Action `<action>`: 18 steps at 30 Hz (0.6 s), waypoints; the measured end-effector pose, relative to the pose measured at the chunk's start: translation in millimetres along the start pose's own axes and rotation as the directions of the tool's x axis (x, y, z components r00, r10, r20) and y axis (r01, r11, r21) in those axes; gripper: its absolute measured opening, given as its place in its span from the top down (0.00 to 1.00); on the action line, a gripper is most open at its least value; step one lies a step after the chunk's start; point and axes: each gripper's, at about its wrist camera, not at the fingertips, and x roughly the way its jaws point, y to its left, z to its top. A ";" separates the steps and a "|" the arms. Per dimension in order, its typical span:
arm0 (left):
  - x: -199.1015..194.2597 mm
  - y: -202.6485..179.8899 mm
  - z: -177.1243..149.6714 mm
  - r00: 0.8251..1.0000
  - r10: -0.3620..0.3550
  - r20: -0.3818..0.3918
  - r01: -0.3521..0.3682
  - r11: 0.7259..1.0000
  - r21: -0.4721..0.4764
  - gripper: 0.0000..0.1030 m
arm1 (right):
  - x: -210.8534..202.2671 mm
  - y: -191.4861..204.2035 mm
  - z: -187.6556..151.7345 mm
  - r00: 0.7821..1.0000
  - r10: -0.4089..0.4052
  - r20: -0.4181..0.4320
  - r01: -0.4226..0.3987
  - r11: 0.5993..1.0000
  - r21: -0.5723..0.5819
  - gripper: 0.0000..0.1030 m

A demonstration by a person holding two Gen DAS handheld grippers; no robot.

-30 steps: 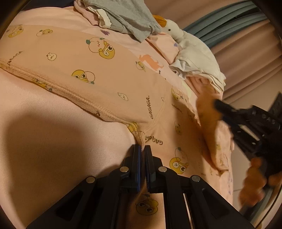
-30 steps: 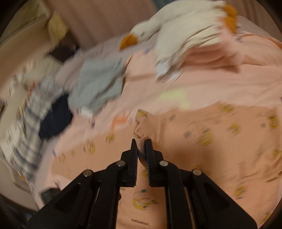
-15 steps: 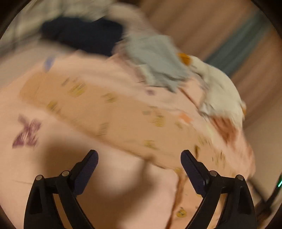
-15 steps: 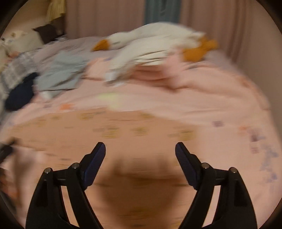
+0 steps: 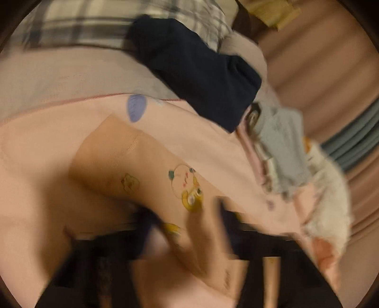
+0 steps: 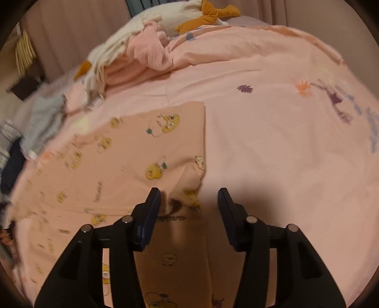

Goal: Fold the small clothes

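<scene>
A peach garment with yellow cartoon prints [image 6: 132, 161] lies spread on the pink bed cover [image 6: 272, 147]. It also shows in the left wrist view [image 5: 146, 175]. My right gripper [image 6: 189, 203] is open, its jaws astride the garment's near right corner, with cloth between and below them. My left gripper [image 5: 182, 227] is heavily blurred over the garment's near edge; cloth lies across its fingers, and I cannot tell whether it is open or shut.
A navy garment [image 5: 199, 71] and a plaid cloth [image 5: 94, 21] lie at the far left of the bed. A grey garment [image 5: 281, 147] and a white duck plush [image 6: 180, 16] on a pile of pink clothes [image 6: 146, 52] lie at the back. Curtains hang behind.
Both grippers let go of the garment and opened. The left has swung left toward the garment's far end and blurs now. The right has come down over the garment's right corner.
</scene>
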 end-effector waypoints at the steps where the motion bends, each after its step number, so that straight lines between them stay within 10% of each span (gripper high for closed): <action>1: 10.4 -10.6 -0.4 0.999 0.054 -0.007 -0.053 0.996 0.070 0.86 | -0.3 -1.1 -0.4 1.000 0.016 0.011 -0.016 1.000 0.005 0.52; 5: 12.7 -50.8 -7.7 0.980 0.176 0.090 -0.196 0.926 0.322 0.98 | -3.5 -18.6 -4.1 0.992 0.120 0.039 -0.123 0.990 0.069 0.52; 9: -16.6 -121.1 -29.9 0.995 0.028 0.098 -0.070 0.885 0.460 0.99 | -10.9 -49.7 -0.7 0.981 0.168 0.094 -0.184 0.960 0.210 0.52; 13: -59.7 -251.4 -121.1 0.980 -0.192 -0.057 0.182 0.738 0.650 0.99 | -18.4 -70.5 -3.8 0.960 0.246 0.132 -0.276 0.909 0.313 0.48; 15: -70.8 -296.1 -172.4 0.943 -0.249 -0.219 0.331 0.664 0.671 0.99 | -19.3 -75.4 -3.8 0.954 0.262 0.145 -0.296 0.897 0.329 0.46; 18: -77.7 -344.6 -248.8 0.800 -0.270 -0.537 0.588 0.536 0.606 0.91 | -19.3 -84.6 -3.9 0.957 0.243 0.156 -0.284 0.891 0.354 0.39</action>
